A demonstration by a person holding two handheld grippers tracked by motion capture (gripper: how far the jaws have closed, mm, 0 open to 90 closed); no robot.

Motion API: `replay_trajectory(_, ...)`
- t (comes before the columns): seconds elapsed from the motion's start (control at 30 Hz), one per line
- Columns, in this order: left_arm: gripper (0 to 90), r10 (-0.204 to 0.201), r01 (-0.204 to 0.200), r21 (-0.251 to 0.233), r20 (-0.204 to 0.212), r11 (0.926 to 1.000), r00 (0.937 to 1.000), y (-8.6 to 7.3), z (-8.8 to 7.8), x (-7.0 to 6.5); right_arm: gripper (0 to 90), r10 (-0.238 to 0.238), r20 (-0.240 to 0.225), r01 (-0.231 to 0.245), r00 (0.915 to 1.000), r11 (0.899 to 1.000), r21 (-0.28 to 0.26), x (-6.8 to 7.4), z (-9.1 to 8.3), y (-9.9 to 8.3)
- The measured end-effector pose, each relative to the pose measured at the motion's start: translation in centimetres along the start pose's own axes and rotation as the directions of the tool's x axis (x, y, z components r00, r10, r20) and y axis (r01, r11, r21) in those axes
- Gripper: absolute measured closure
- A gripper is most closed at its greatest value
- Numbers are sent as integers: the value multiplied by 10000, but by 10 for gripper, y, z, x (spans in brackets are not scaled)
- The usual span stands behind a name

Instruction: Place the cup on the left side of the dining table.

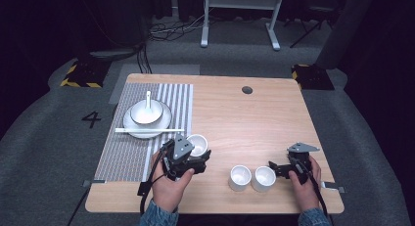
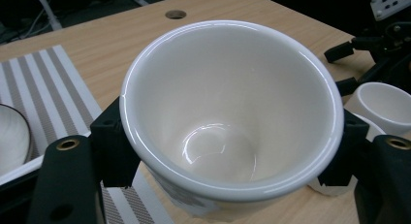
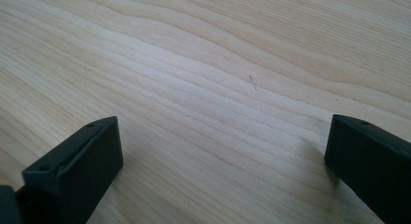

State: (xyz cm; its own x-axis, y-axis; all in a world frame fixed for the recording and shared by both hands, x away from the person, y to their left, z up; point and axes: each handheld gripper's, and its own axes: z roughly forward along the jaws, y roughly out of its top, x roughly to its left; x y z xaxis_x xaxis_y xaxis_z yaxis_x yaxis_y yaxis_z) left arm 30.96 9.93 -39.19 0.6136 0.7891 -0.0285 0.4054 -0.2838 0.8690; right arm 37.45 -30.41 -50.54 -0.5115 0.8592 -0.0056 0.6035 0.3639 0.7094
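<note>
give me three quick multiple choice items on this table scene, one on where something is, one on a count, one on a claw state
1. Where does the white spoon rest?
A. in the bowl on the plate
B. on the bare wood
C. in a cup

2. How many white cups are on the scene?
A. one
B. two
C. three

3. What state is the left claw in?
A. open over the mat
B. shut on a cup
C. open and empty

Answers:
1 A, its handle rises from the bowl.
2 C, one is in the left claw and two stand by the right claw.
3 B, its jaws press both sides of the cup.
</note>
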Motion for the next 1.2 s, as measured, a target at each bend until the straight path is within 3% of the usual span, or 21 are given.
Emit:
replay_trajectory(0.27,264,-14,12,-69,-258,10000,9997,8,0,15,1,7,-2,-7,10000,10000,1,0,0,0)
replay_trajectory(0.5,265,-376,353,-388,-596,9986,9975,12,-2,37,1,-4,-14,4,10000,10000,-6,0,1,1)
replay_trajectory(0.53,264,-447,402,-554,-841,9977,9954,12,-1,45,1,-10,-9,10,10000,10000,-10,0,1,1)
replay_trajectory(0.6,265,-467,410,-611,-955,9973,9943,12,-2,49,1,-10,-1,10,10000,10000,-6,0,1,1)
replay_trajectory(0.63,264,-610,536,-709,-1068,9960,9924,11,-3,58,1,-10,-2,10,10000,10000,-5,0,1,1)
replay_trajectory(0.83,264,-1022,897,-957,-1346,9914,9856,10,-9,74,1,3,-11,-3,10000,10000,-4,0,1,1)
replay_trajectory(0.97,264,-809,668,-851,-1742,9941,9814,9,-14,88,1,-12,-2,12,10000,10000,-5,0,1,1)
replay_trajectory(1.0,264,-934,784,-857,-1883,9932,9777,7,-17,95,1,-10,-11,10,10000,10000,-8,0,1,1)
replay_trajectory(1.2,264,-1223,1069,-853,-2032,9906,9715,1,-21,109,1,-24,-19,24,10000,10000,0,-1,1,1)
